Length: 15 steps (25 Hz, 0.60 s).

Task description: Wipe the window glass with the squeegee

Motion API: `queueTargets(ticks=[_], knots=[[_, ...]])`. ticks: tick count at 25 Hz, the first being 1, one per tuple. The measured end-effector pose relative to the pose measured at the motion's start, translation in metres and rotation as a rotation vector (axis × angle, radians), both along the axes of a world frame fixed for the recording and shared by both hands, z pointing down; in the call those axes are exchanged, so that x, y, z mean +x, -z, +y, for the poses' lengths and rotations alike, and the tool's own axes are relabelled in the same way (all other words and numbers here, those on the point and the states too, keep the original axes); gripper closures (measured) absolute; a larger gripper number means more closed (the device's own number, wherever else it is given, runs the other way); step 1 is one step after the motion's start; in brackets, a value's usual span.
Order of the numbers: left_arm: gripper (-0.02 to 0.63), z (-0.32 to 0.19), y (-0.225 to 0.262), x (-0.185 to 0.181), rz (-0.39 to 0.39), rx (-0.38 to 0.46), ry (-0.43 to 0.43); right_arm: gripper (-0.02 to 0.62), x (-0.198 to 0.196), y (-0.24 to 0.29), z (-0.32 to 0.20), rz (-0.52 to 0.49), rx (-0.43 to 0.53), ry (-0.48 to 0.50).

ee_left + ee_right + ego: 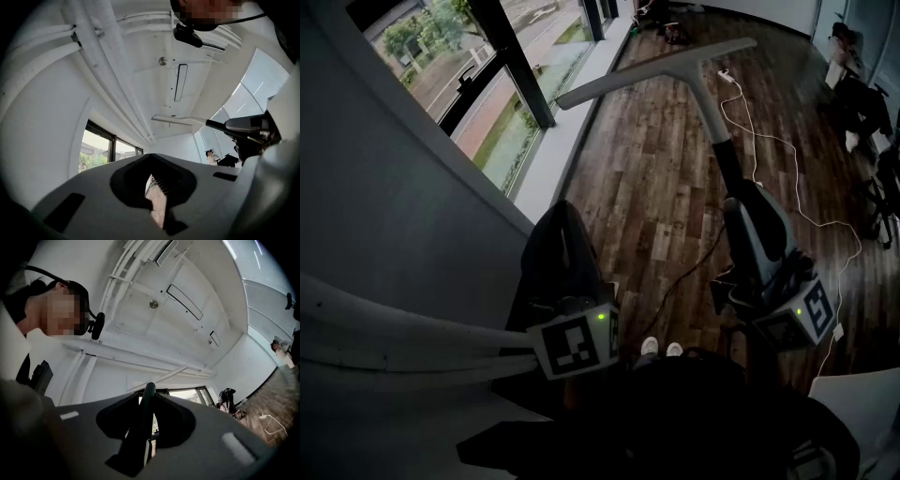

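The squeegee has a long pale blade (656, 67) and a dark handle (724, 155). My right gripper (741, 202) is shut on that handle and holds the blade high over the wooden floor, to the right of the window glass (487, 84). In the right gripper view the handle (143, 418) runs up between the jaws and the blade (159, 379) crosses above the window (183, 395). My left gripper (562, 220) hangs lower left near the wall, shut with nothing in it. The left gripper view shows its jaws nearly closed, with the squeegee (187, 120) to the right.
A white sill (572, 131) runs under the window with dark frame posts. A white cable (778, 150) trails across the floor. Dark chairs and bags (862, 103) stand at the right. White pipes (384, 328) cross lower left. A person (211, 157) stands far off.
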State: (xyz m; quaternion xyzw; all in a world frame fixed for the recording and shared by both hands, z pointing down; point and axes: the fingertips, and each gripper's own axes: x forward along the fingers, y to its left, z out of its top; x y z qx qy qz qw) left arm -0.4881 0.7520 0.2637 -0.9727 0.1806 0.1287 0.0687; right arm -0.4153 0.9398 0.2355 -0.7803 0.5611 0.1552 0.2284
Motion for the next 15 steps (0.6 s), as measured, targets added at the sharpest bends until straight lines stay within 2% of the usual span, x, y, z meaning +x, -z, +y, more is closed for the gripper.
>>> queueTargets(ticks=[9, 15], knots=[[0.604, -0.001, 0.000, -0.002, 0.003, -0.010, 0.006, 0.498, 0.001, -0.001, -0.003, -0.005, -0.008, 0.008], [0.604, -0.003, -0.012, -0.003, -0.015, -0.045, 0.017, 0.498, 0.003, -0.008, -0.002, -0.021, -0.011, 0.008]])
